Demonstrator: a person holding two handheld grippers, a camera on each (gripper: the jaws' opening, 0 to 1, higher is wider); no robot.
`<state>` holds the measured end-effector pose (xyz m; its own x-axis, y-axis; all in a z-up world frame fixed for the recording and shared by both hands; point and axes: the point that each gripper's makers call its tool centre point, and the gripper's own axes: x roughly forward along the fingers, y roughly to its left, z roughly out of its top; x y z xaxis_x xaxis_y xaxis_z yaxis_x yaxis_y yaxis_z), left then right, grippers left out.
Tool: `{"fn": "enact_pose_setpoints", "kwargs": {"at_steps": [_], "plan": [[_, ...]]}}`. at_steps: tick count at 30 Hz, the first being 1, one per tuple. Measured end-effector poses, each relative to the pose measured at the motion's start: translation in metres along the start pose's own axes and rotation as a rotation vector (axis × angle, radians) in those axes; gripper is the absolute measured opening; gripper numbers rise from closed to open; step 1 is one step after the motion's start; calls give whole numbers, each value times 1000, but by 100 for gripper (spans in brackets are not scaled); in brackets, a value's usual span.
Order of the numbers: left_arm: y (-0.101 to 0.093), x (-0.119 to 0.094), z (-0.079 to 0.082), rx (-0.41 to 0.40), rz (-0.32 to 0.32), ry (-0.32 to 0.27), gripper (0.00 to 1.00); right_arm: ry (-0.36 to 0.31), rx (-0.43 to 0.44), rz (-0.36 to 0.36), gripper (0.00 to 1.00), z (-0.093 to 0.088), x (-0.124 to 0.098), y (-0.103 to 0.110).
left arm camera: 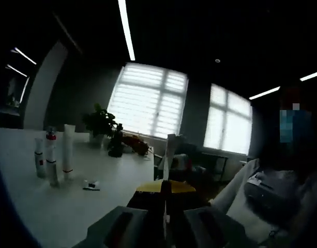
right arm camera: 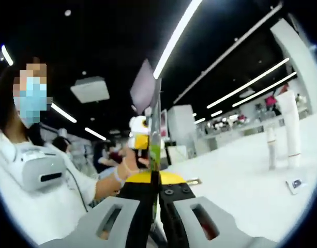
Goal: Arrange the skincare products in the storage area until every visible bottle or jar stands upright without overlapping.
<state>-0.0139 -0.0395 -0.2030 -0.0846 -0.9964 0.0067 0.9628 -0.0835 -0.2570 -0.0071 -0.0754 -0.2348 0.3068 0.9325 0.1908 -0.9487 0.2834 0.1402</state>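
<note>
- The room is a dim office with bright shuttered windows [left arm camera: 148, 98] and ceiling strip lights; a white worktop [left arm camera: 60, 206] carries the skincare things.
- At the left of the left gripper view, a small group stands upright and close together on the worktop: a short bottle [left arm camera: 40, 164], a red-collared bottle [left arm camera: 51, 157] and a tall white tube [left arm camera: 68, 151]. A small item [left arm camera: 91, 185] lies flat just beside them; I judge it is the one left to set upright.
- Further back stands a potted plant [left arm camera: 100, 123].
- The left tongs [left arm camera: 165, 219] are clenched on a thin upright piece [left arm camera: 169, 155] that I cannot identify.
- A person [left arm camera: 272, 186] in a white top stands at the right.
- In the right gripper view, the right tongs [right arm camera: 156, 206] are likewise clenched on a thin green-edged card [right arm camera: 154, 139].
- At the right of that view, a white tube [right arm camera: 288, 124] and a slim bottle [right arm camera: 272, 147] stand upright, with a small flat piece [right arm camera: 295, 184] lying near.
- To do the step well, both tongs must first shed what they hold, then approach the lying item low, without knocking the standing group, and stand it in bare space apart.
</note>
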Motion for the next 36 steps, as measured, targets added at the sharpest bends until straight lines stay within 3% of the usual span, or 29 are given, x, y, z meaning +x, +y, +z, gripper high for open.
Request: {"fn": "enact_pose_setpoints", "kwargs": {"at_steps": [1, 3, 6, 8, 10, 13, 18, 25, 32, 36], "plan": [[-2, 0, -2, 11, -5, 8, 1, 6, -11, -3, 1, -1, 0, 1], [-1, 0, 1, 48, 29, -31, 2, 3, -11, -3, 1, 0, 0, 3], [-4, -1, 2, 1, 28, -59, 14, -20, -11, -5, 0, 5, 1, 4], [-8, 0, -5, -16, 3, -41, 18, -41, -1, 1, 0, 8, 2, 7], [-7, 3, -15, -4, 19, -11, 19, -59, 14, 7, 0, 11, 3, 8], [-8, 5, -23, 6, 29, 0, 19, -79, 27, 9, 0, 14, 4, 9], [-9, 0, -20, -28, 26, -61, 18, -92, 39, 3, 0, 17, 5, 10], [0, -9, -31, -58, 57, -67, 18, -126, 65, -1, 0, 21, 7, 10], [-5, -7, -41, -74, 36, -66, 14, -131, 52, 10, 0, 21, 10, 12], [-5, -5, -39, -83, 25, -92, 6, -152, 58, 17, 0, 26, 10, 15]]}}
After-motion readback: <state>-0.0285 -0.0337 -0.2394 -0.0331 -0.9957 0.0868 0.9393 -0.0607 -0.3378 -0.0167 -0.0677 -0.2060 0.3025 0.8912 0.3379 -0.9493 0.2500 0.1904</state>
